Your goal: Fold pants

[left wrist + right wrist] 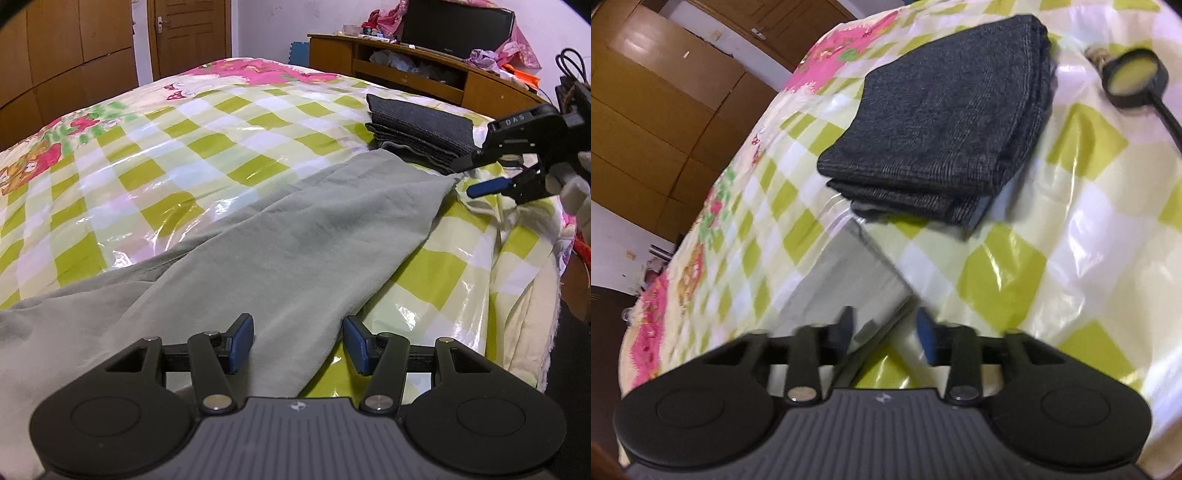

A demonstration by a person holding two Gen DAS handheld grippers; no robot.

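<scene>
Both jaws gape, holding nothing; your right gripper (884, 328) could snag the folded jeans (938, 122) beyond the grey pants (280, 236).

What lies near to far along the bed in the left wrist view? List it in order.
Left gripper, open over the cloth → grey-green pants stretched away across the checkered bedspread → folded dark denim jeans → wooden TV cabinet → black TV screen.
</scene>
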